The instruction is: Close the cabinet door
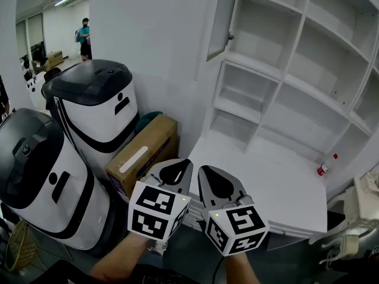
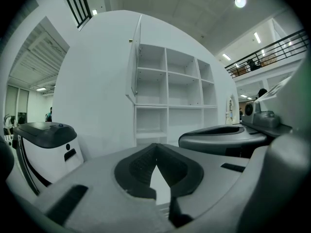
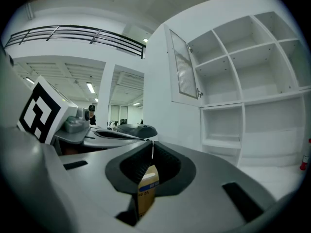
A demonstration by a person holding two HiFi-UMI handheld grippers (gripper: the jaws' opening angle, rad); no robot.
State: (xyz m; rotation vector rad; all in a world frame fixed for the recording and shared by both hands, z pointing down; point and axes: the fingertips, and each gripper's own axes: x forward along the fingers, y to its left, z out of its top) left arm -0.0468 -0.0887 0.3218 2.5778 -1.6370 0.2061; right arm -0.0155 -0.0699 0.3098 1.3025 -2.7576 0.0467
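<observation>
1. Grey left claw (image 1: 177, 170) is clenched, its tips touching, with nothing in it. Its own view (image 2: 155, 147) shows only a white surface through the gap below the tips.
2. Right claw (image 1: 210, 182), just beside it at three o'clock, is clenched as well. In its own view (image 3: 152, 144) a brown box (image 3: 147, 188) shows through the gap under the tips, lying beyond the jaws.
3. Door (image 1: 220, 19) hangs at one o'clock from the claws, well apart from them. It has a white frame and a pale pane, and it stands swung out from the top-left cell of the white cabinet (image 1: 296, 70).
4. Left gripper view shows the door (image 2: 136, 57) nearly edge-on, as a thin strip.
5. Right gripper view shows the door (image 3: 183, 67) face-on, with a ribbed pane and a small knob (image 3: 199, 94) at its lower corner.
6. Only the head view shows the box (image 1: 145, 149) on the floor at ten o'clock, two white-and-black bins (image 1: 95, 105) at nine, and a red-capped bottle (image 1: 323, 169) on the counter at three.
</observation>
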